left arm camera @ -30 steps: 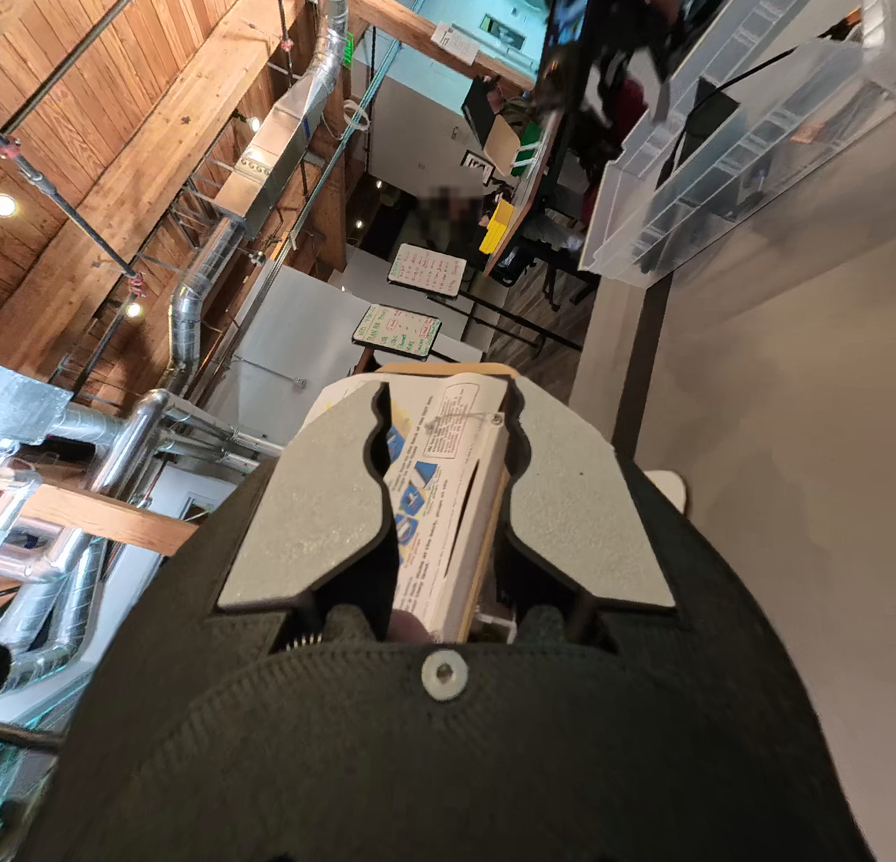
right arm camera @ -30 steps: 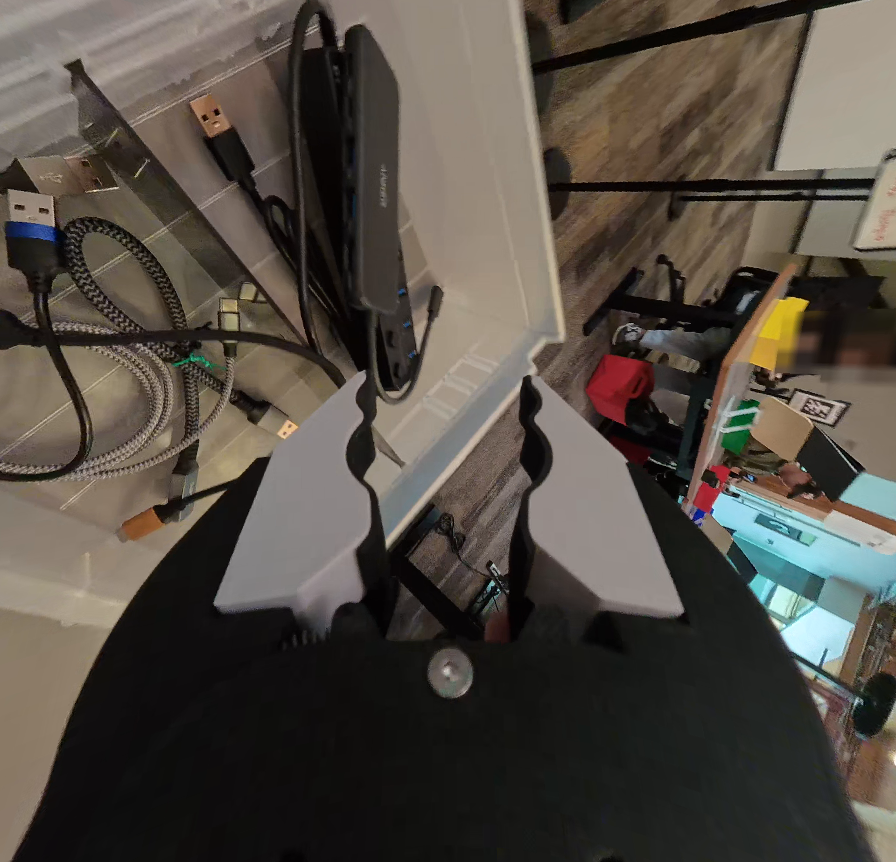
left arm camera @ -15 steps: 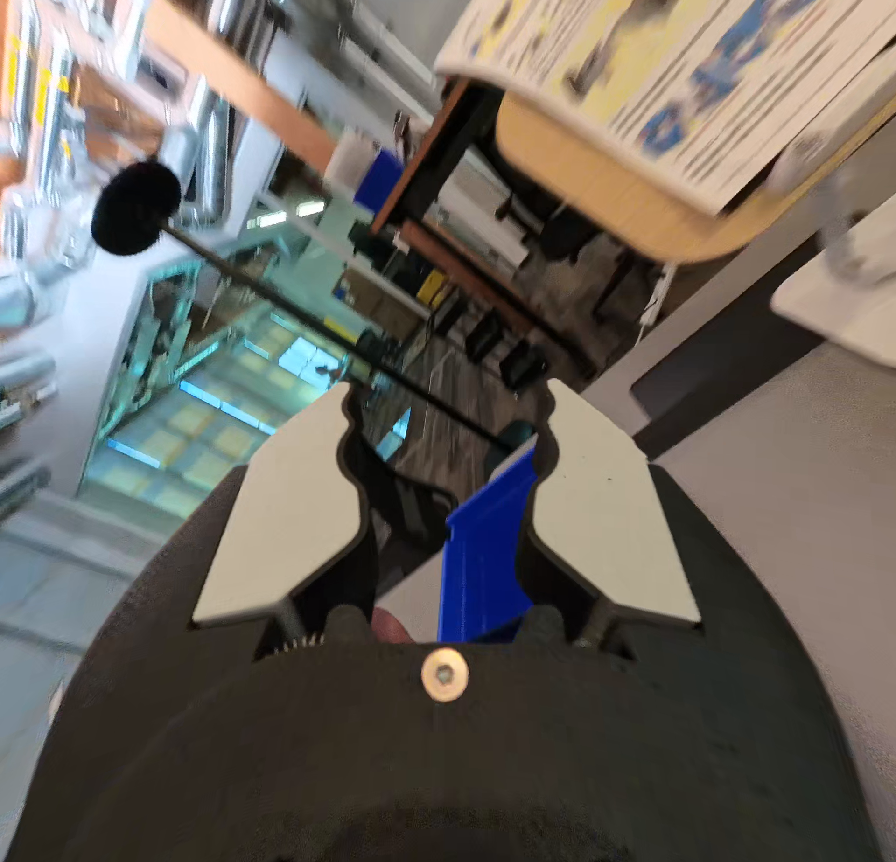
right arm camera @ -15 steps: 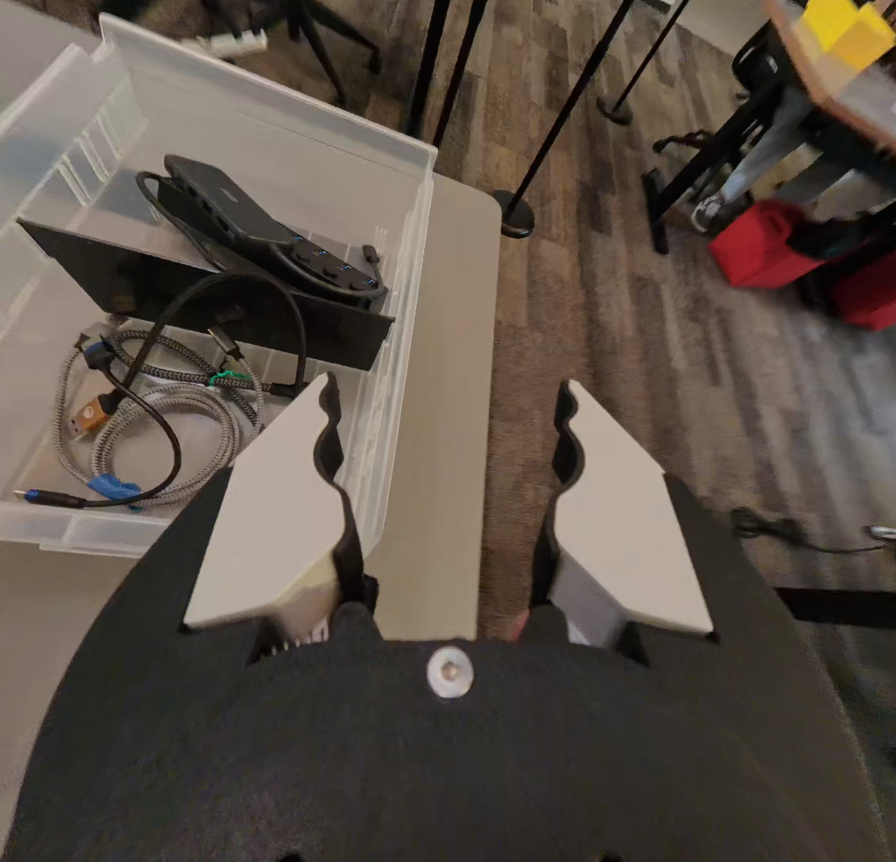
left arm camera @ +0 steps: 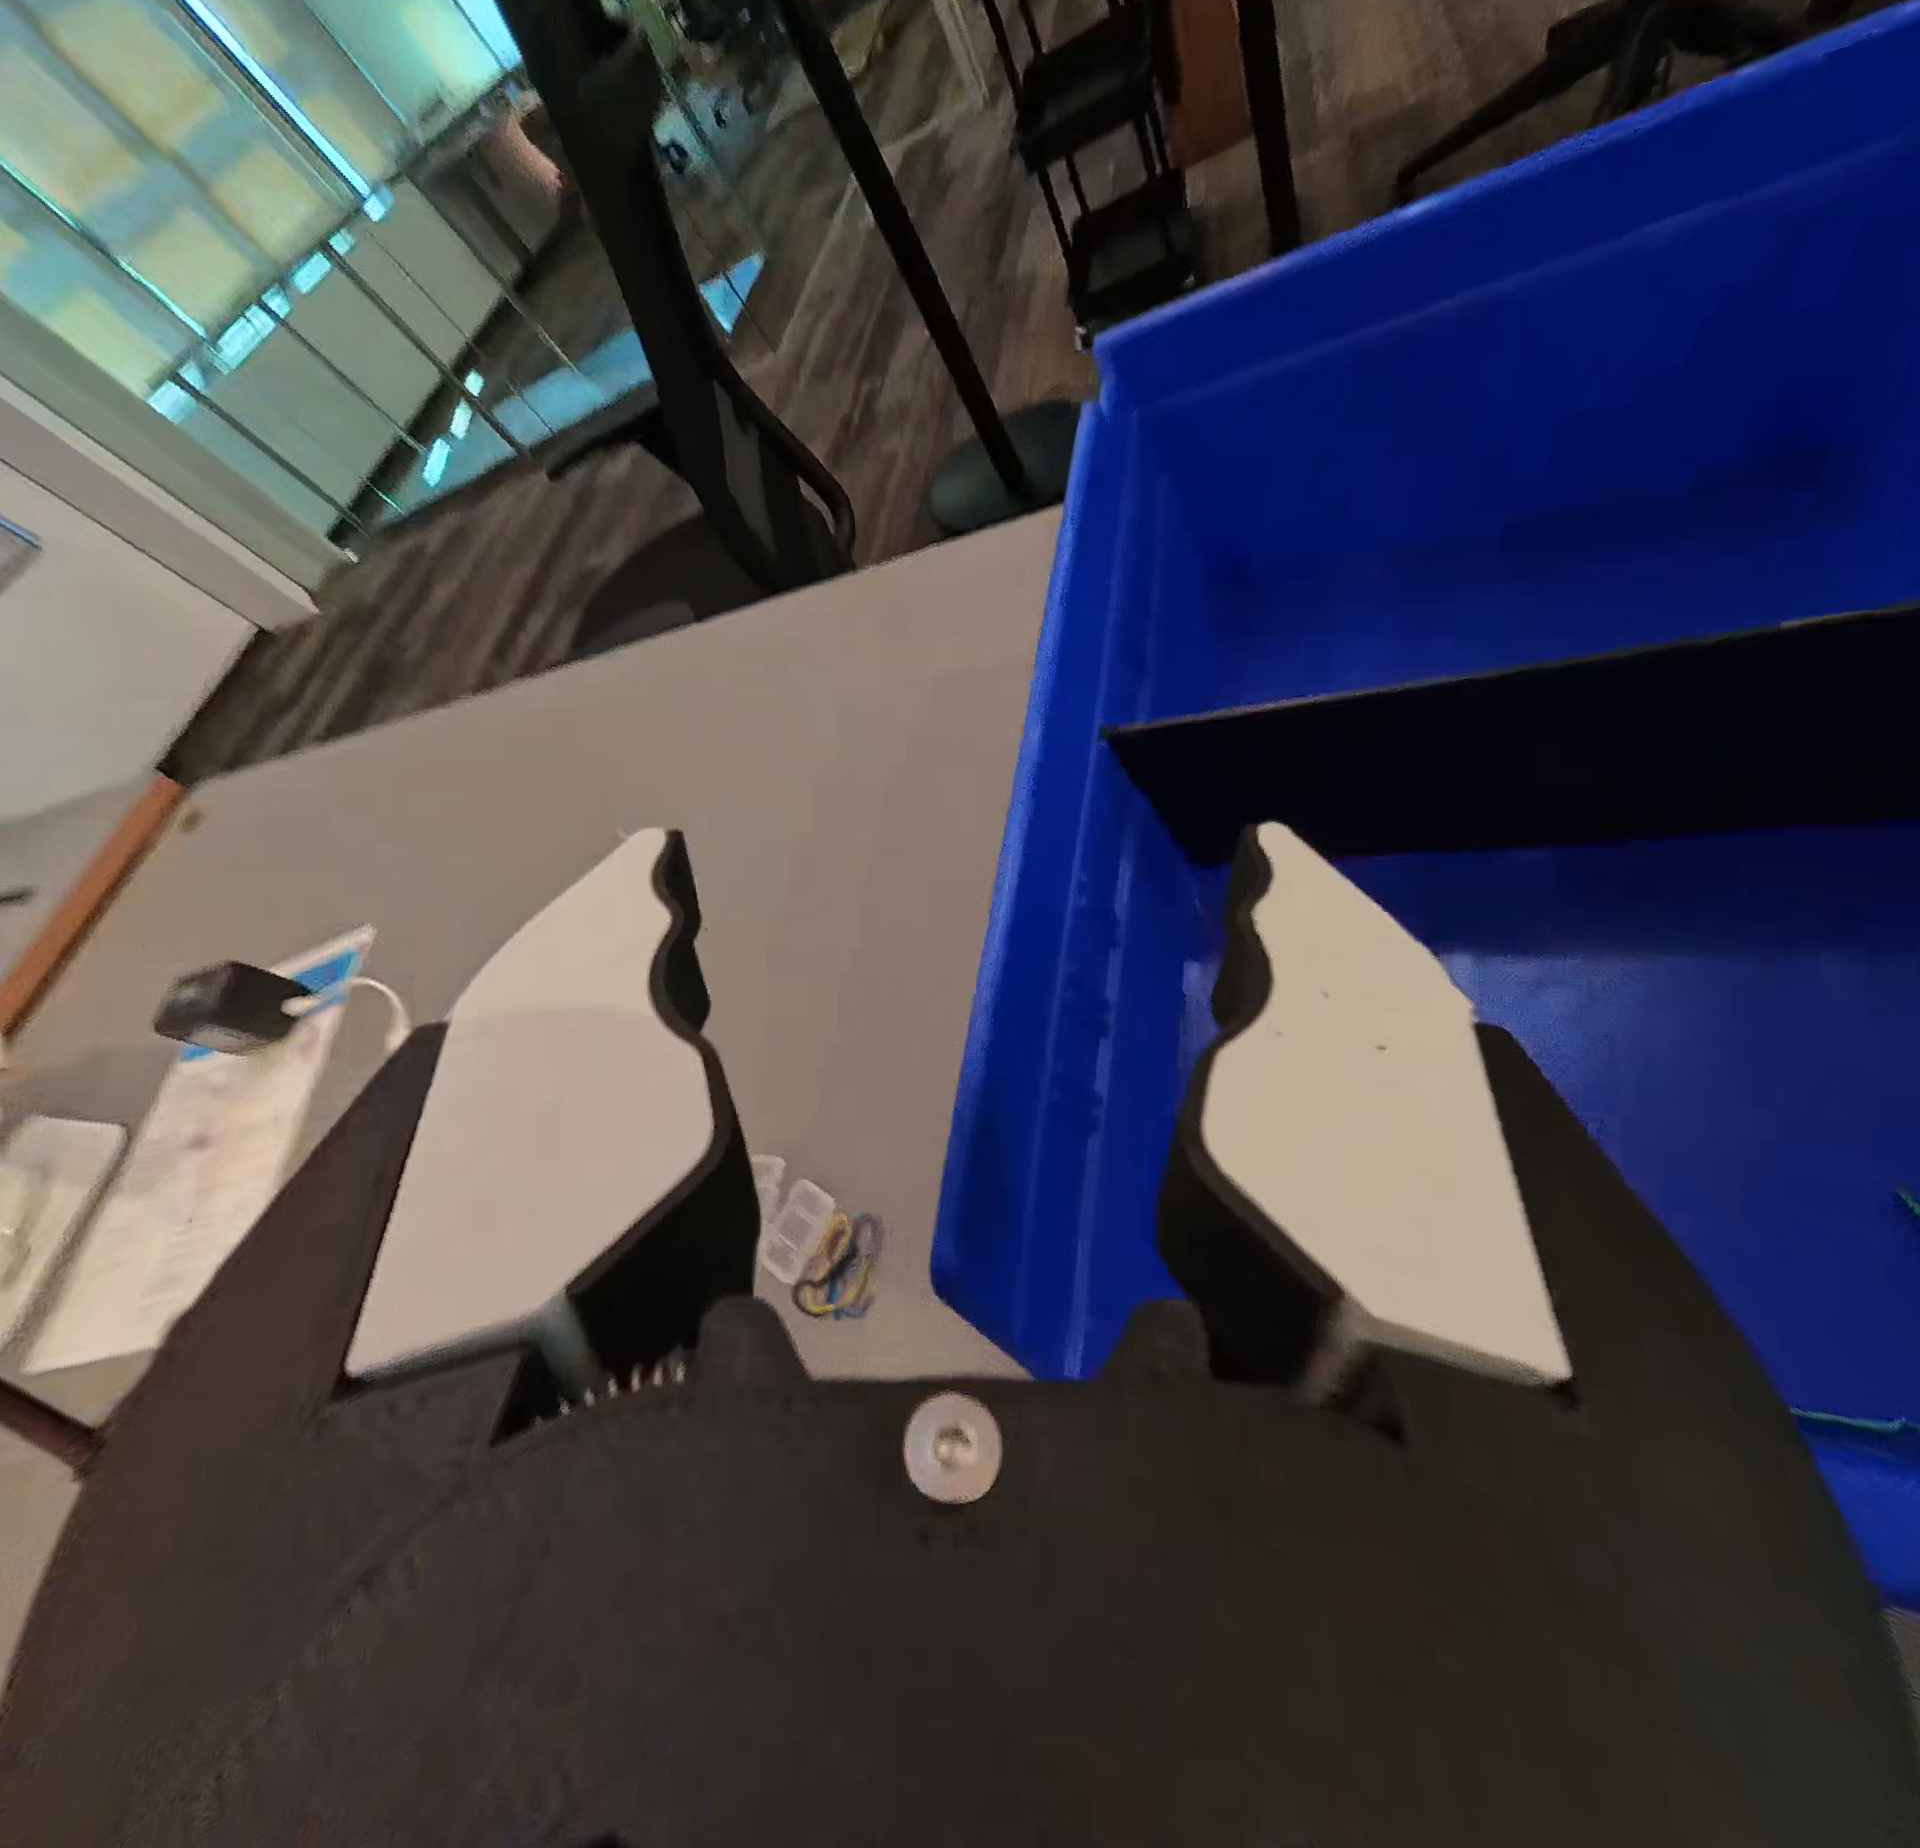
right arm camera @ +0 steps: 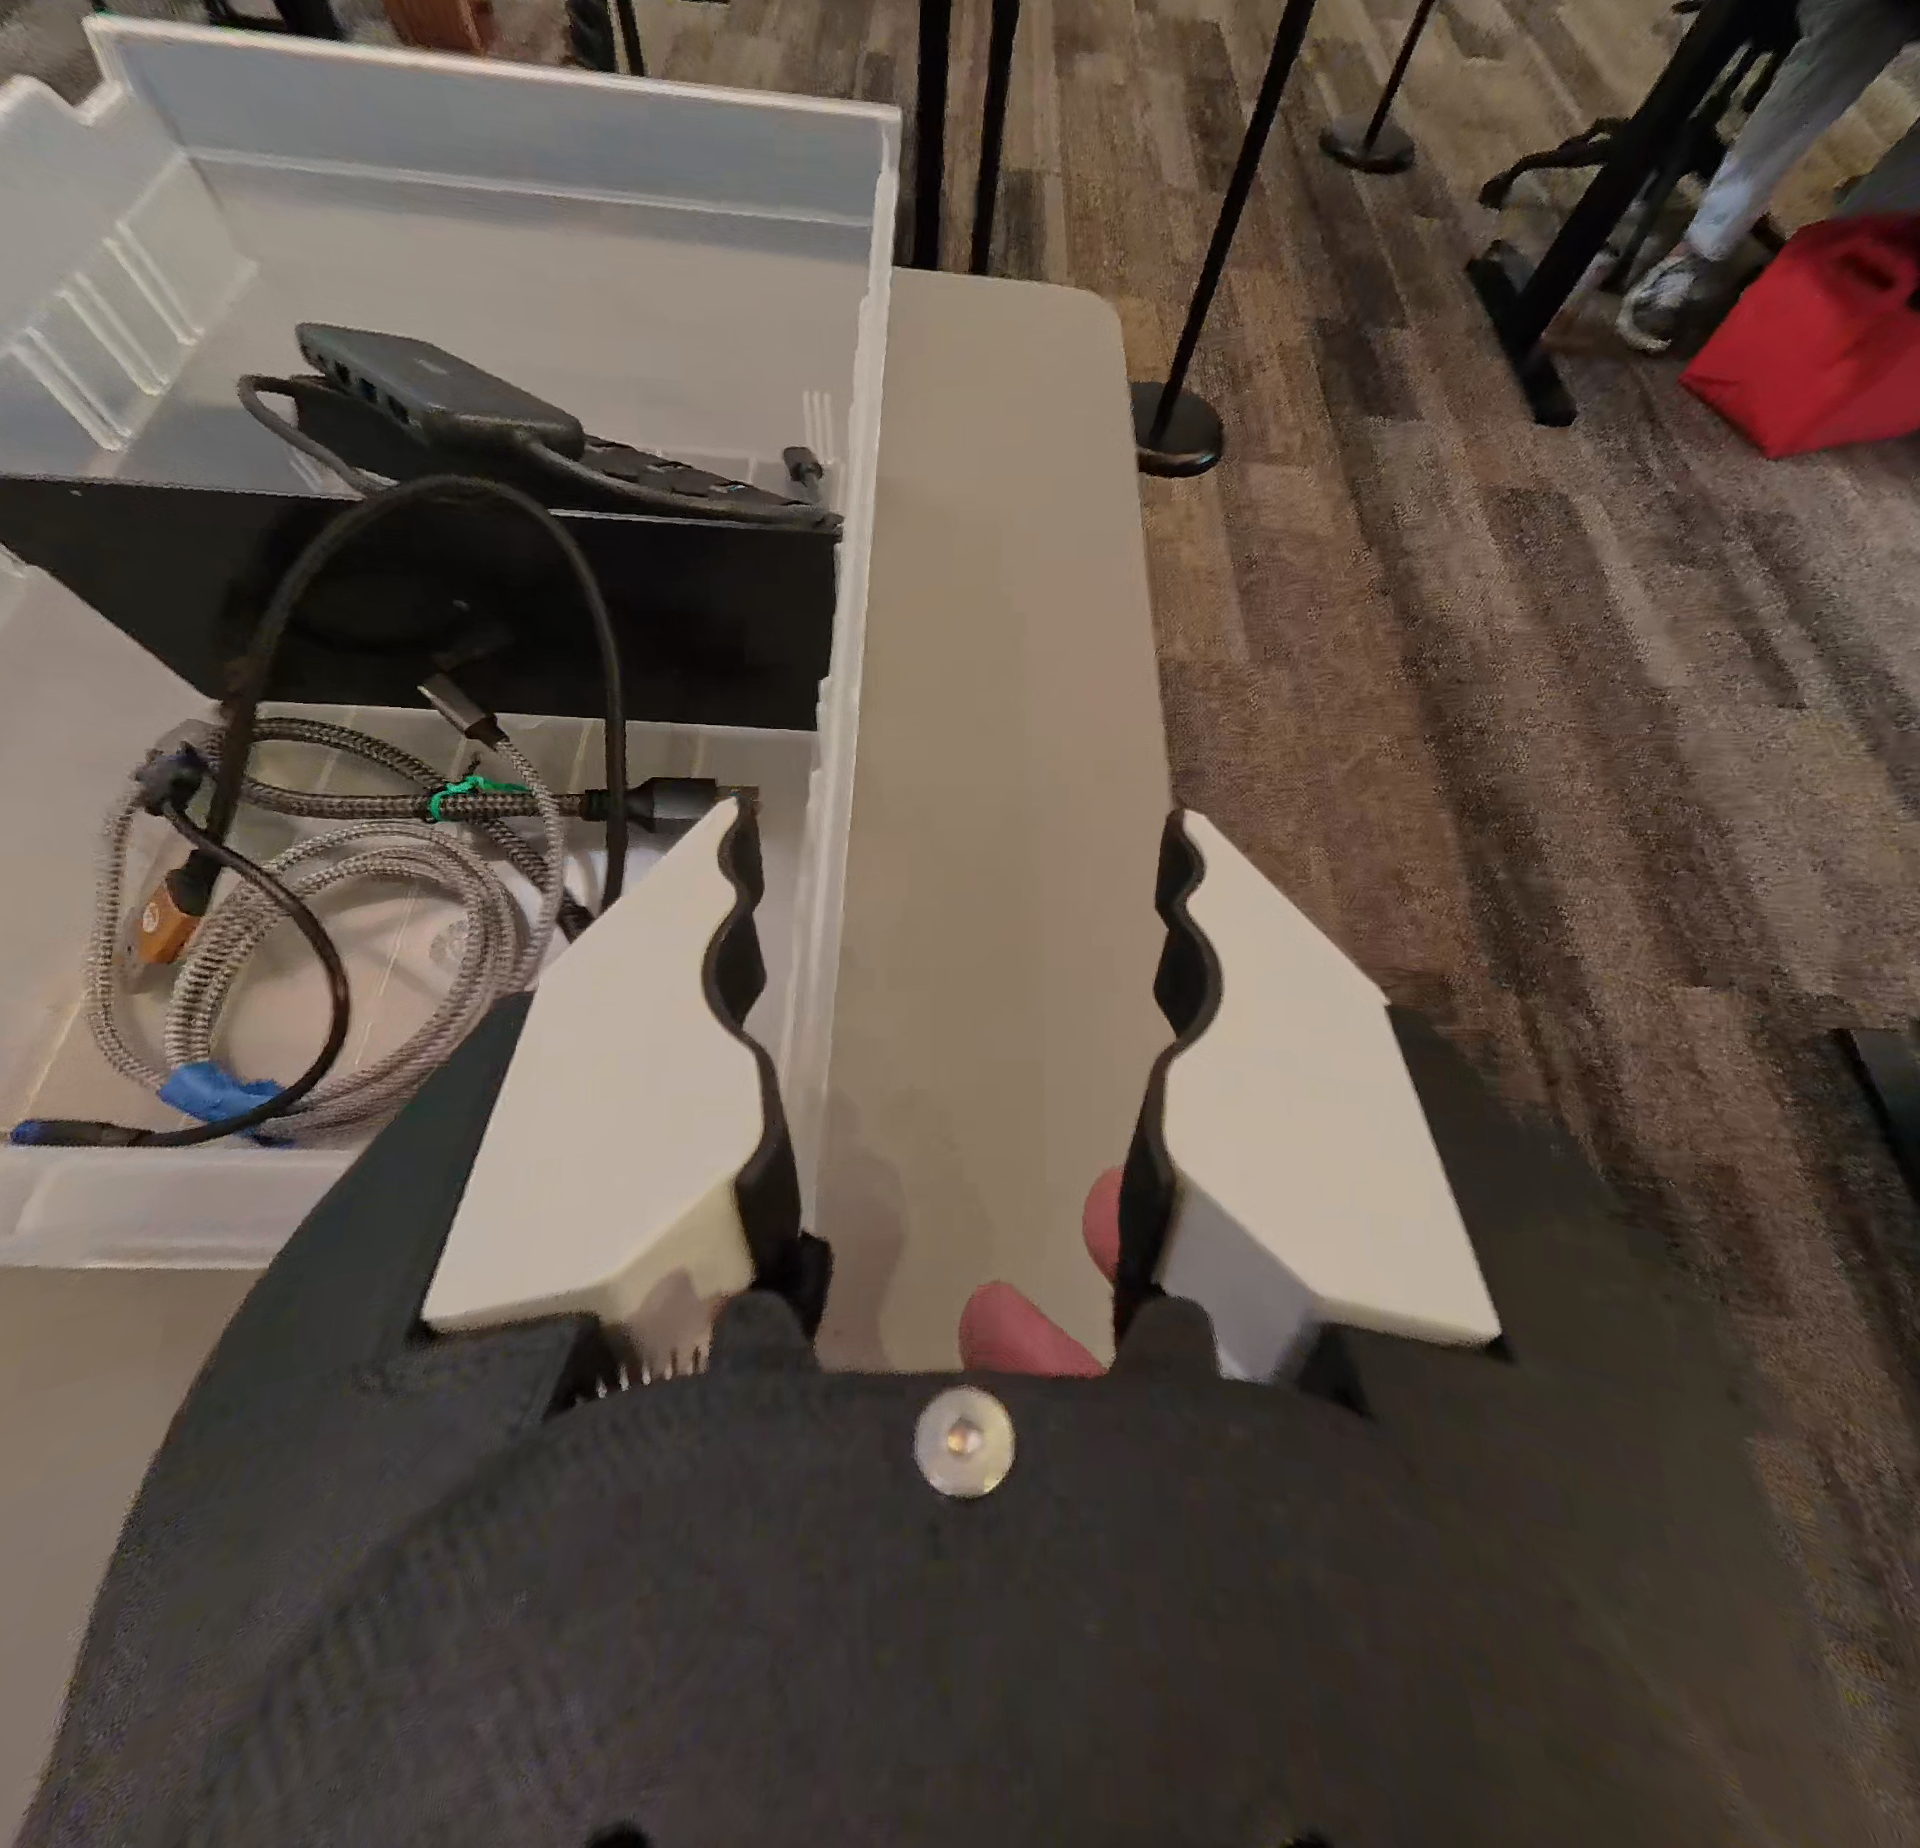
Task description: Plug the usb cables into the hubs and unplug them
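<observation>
Right wrist view: my right claw (right arm camera: 961, 967) gapes empty over the desk (right arm camera: 997, 655); cables (right arm camera: 343, 863) at nine o'clock; left claw (left arm camera: 961, 977) also agape.

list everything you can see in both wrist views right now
clear bin: 1, translucent white, on the table left of the right gripper
black divider: 1, across the clear bin
usb hubs: black, stacked behind the divider, count unclear
usb cables: several, grey braided and black, coiled in front of the divider
blue bin: 1, on the table, dark divider inside
table: grey
small loops: few, coloured, beside the blue bin
red bag: 1, on the floor
left gripper: fingers open, empty
right gripper: fingers open, empty
</observation>
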`<action>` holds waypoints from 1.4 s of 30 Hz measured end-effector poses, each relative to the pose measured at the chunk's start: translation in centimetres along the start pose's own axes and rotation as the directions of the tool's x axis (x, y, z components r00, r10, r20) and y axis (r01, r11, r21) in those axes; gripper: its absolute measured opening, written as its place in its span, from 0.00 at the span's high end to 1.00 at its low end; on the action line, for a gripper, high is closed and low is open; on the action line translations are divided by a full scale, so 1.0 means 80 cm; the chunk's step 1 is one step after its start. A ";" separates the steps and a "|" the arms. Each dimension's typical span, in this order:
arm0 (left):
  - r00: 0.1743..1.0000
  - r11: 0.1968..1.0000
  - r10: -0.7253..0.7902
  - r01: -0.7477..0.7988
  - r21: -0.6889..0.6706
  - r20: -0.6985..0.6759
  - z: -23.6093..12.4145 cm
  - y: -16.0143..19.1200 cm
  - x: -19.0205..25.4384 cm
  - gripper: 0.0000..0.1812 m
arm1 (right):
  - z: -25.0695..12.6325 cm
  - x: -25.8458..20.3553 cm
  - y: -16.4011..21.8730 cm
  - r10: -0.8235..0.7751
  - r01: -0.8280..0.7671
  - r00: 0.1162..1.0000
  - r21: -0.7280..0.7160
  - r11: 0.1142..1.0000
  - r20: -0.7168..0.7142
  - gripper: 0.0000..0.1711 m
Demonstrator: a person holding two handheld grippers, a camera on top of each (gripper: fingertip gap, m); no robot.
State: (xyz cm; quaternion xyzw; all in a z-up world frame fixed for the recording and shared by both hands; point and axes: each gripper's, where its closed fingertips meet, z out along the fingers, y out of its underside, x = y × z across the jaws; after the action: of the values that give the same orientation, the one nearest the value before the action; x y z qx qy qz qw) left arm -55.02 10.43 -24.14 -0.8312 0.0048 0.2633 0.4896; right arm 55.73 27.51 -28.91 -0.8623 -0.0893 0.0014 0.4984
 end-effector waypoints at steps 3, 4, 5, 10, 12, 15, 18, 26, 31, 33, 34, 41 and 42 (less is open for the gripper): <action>0.989 0.994 -0.083 0.073 -0.086 -0.126 0.018 0.033 0.021 0.48 | 0.010 -0.013 0.008 0.023 -0.022 0.998 -0.022 1.000 0.055 0.60; 0.982 0.992 -0.094 0.079 -0.100 -0.162 0.023 0.041 0.029 0.49 | 0.013 -0.016 0.011 0.013 -0.012 0.998 -0.028 1.000 0.058 0.62; 0.974 0.989 -0.109 0.086 -0.121 -0.200 0.027 0.049 0.038 0.49 | 0.016 -0.018 0.012 0.007 -0.005 0.998 -0.028 1.000 0.060 0.64; 0.943 0.977 -0.210 0.192 -0.094 -0.260 0.031 0.044 0.041 0.60 | 0.025 -0.025 0.007 -0.007 0.007 0.998 0.002 1.000 0.055 0.79; 0.944 0.976 -0.213 0.190 -0.109 -0.252 0.035 0.050 0.037 0.60 | 0.030 -0.029 0.009 -0.015 0.015 0.998 -0.007 1.000 0.060 0.86; 0.956 0.976 -0.203 0.181 -0.120 -0.210 0.041 0.060 0.028 0.60 | 0.038 -0.033 0.014 -0.068 0.069 0.997 -0.032 0.997 0.049 0.93; 0.953 0.972 -0.200 0.164 -0.167 -0.227 0.047 0.078 0.034 0.61 | 0.036 -0.030 0.006 -0.091 0.091 0.996 -0.002 0.996 0.022 0.93; 0.906 0.960 -0.264 0.215 -0.176 -0.330 0.054 0.079 0.049 0.80 | 0.041 -0.035 0.008 -0.090 0.091 0.993 -0.011 0.996 0.070 0.92; 0.807 0.944 -0.329 0.265 -0.198 -0.491 0.052 0.066 0.072 0.96 | 0.042 -0.040 0.007 -0.050 0.051 0.993 -0.004 0.999 0.107 0.98; 0.811 0.951 -0.309 0.248 -0.186 -0.497 0.052 0.063 0.075 0.96 | 0.042 -0.040 0.007 -0.038 0.039 0.993 -0.004 0.999 0.111 0.98; 0.807 0.949 -0.314 0.254 -0.186 -0.500 0.052 0.063 0.076 0.96 | 0.042 -0.041 0.008 -0.034 0.035 0.993 -0.005 0.999 0.112 0.98; 0.821 0.955 -0.294 0.268 -0.124 -0.490 0.048 0.060 0.075 0.97 | 0.031 -0.052 0.013 -0.028 0.029 0.997 -0.019 0.999 0.076 0.98; 0.824 0.956 -0.289 0.271 -0.110 -0.487 0.046 0.059 0.075 0.97 | 0.028 -0.055 0.014 -0.026 0.027 0.997 -0.019 0.999 0.072 0.98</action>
State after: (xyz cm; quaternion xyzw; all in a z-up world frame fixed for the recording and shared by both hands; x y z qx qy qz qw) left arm -52.73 12.44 -32.01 -0.8710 0.0043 -0.0345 0.4900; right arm 51.36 28.16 -31.40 -0.8653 -0.1186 0.0246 0.4864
